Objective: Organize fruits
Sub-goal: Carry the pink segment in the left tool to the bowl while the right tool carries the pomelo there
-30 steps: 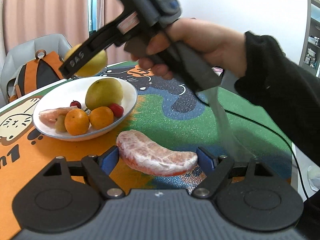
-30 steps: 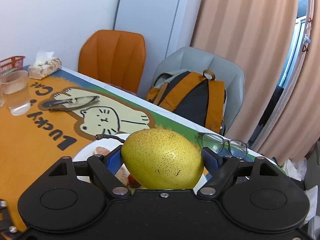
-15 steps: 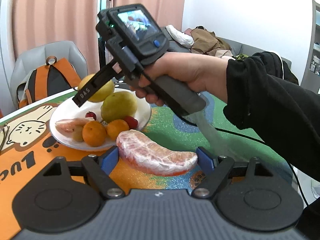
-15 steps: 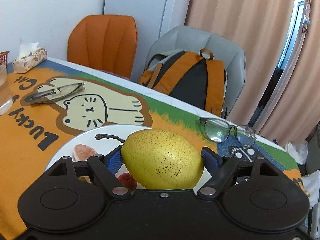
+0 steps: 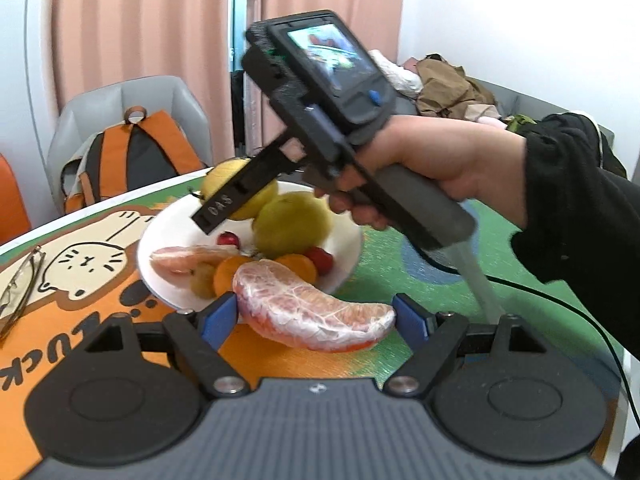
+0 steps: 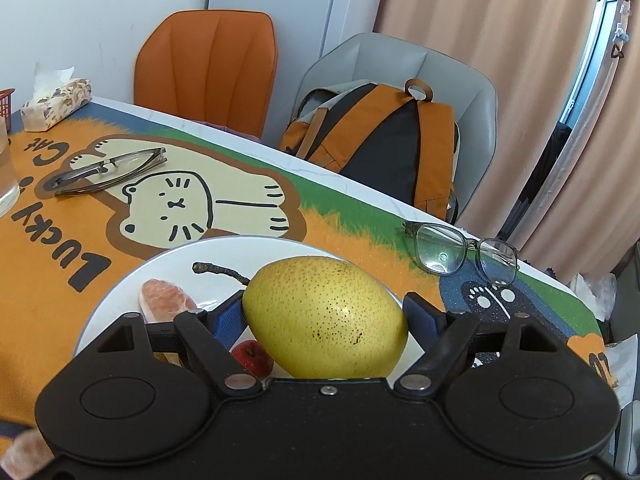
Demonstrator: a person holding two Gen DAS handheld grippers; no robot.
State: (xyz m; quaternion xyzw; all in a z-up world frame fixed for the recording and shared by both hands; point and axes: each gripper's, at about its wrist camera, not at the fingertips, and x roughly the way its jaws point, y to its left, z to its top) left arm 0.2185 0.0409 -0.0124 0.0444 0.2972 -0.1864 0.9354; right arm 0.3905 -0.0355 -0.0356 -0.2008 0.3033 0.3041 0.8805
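Note:
My left gripper (image 5: 316, 316) is shut on a peeled pink pomelo segment (image 5: 312, 312), held just in front of the white plate (image 5: 160, 236). The plate holds another pear (image 5: 294, 224), a pomelo segment (image 5: 188, 258), oranges (image 5: 226, 280) and small red fruits (image 5: 320, 258). My right gripper (image 6: 324, 316) is shut on a yellow pear (image 6: 326, 320) and holds it over the plate (image 6: 168, 264); it shows in the left wrist view (image 5: 236, 196) above the plate's far side.
The table carries a cat-print mat (image 6: 168, 204), two pairs of glasses (image 6: 108, 170) (image 6: 460, 252), a tissue pack (image 6: 56, 100) and a glass (image 6: 6, 176). An orange chair (image 6: 208, 68) and a grey chair with a backpack (image 6: 384, 136) stand behind.
My right gripper has lowered the pear towards the plate. My left gripper has moved closer to the plate with the pomelo segment.

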